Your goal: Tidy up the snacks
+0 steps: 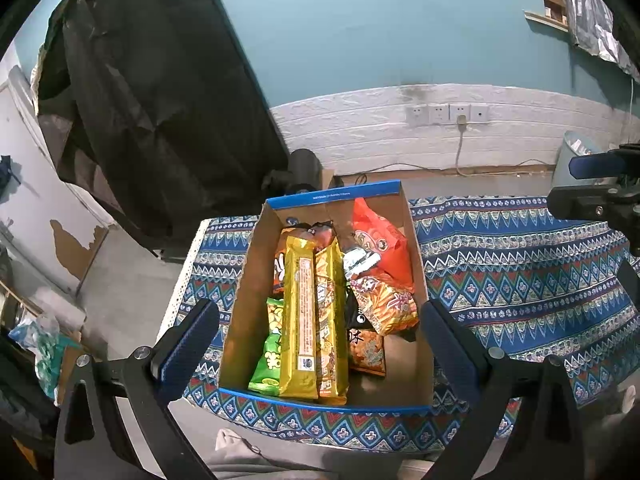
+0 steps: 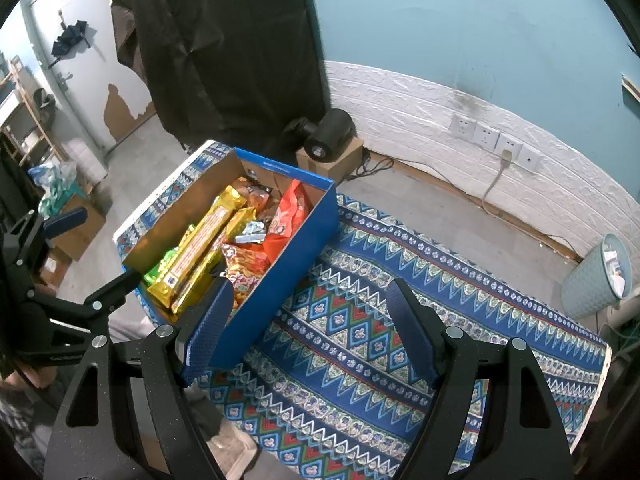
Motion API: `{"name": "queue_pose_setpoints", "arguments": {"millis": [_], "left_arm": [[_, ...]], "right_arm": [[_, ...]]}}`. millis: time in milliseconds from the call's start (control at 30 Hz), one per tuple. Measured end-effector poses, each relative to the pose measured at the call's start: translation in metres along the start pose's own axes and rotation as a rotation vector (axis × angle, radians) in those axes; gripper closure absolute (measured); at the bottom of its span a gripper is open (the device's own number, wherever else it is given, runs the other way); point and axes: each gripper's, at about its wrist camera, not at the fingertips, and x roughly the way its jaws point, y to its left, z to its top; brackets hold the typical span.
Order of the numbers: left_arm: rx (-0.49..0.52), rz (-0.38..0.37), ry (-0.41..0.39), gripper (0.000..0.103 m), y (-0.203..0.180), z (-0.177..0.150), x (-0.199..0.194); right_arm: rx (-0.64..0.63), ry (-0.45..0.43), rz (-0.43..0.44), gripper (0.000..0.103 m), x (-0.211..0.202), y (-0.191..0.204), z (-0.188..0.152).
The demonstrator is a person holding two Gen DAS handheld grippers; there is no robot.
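Blue-padded and spread wide, the left gripper (image 1: 320, 344) hangs empty over the near end of the cardboard box (image 1: 256, 280), its 2 fingers straddling the box's width without touching it. Inside, nearest the front wall, a green packet (image 1: 270, 356) lies against the left side of 2 long gold packs (image 1: 298, 320) that run lengthwise down the middle; just right of them sits a small orange pouch (image 1: 368, 354), then a striped orange bag (image 1: 390, 300), a foil-wrapped piece (image 1: 360, 262) and, toward the far wall, a large red-orange bag (image 1: 380, 240). The right gripper (image 2: 310, 320) is likewise wide and holds nothing, poised above the patterned cloth (image 2: 360, 340) on the desk just beside the box's blue outer wall (image 2: 288, 264), with no snack on the cloth in either view. Judging from this, the snacks are already gathered in the box, so the step in hand looks like either tidying their arrangement or starting to lift them out for sorting; I cannot tell which. A next move would need the left gripper to descend between the box walls and close on a single pack, most easily a gold one lying on top, without snagging the loose bags beside it. Farther off stand a grey bin (image 2: 596, 280) and wall sockets (image 2: 496, 140).
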Motion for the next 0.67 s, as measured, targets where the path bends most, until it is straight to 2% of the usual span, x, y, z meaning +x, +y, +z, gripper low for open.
{"name": "queue_pose_setpoints", "arguments": {"millis": [667], "left_arm": [[-0.027, -0.031, 0.016, 0.002, 0.0021, -0.0009, 0.0022]], "right_arm": [[0.002, 0.001, 0.001, 0.024, 0.0, -0.0005, 0.0001]]}}
